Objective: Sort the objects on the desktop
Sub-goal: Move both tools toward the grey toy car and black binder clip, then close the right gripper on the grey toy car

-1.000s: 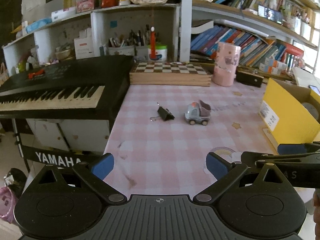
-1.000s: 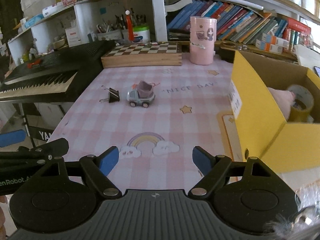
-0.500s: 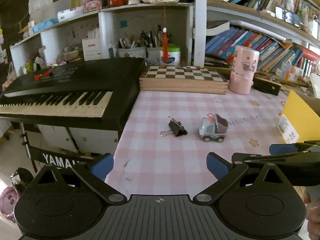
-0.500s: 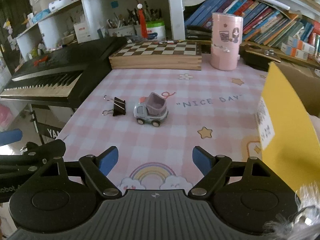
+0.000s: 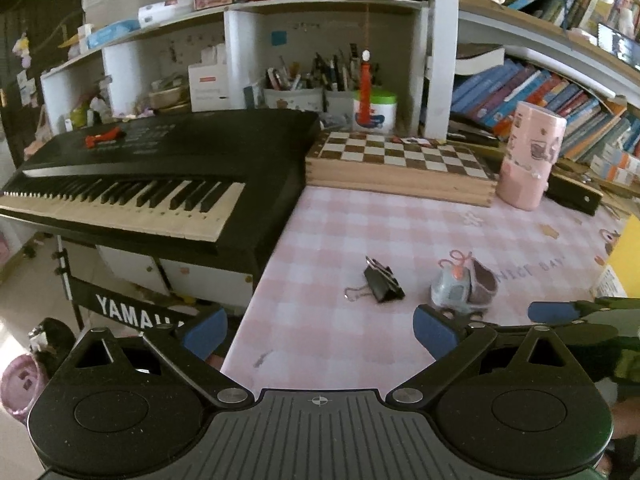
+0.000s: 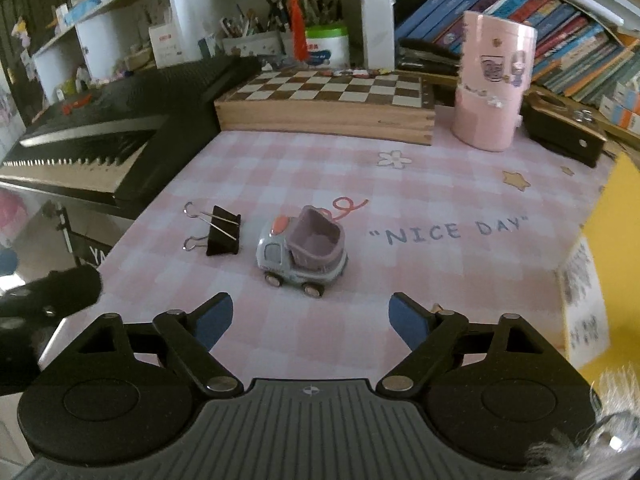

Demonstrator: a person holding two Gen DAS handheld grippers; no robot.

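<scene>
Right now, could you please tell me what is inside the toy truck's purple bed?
The toy truck has an open purple bed, and the part in view looks empty; its near wall hides the very bottom.

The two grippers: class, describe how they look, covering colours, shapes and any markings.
Both are alike. The left gripper and the right gripper each have a black, ribbed body bearing a small crosshair mark, flanked by two round black discs. Black linkage arms with silver pivot pins run forward to jaws faced with blue pads.
</scene>
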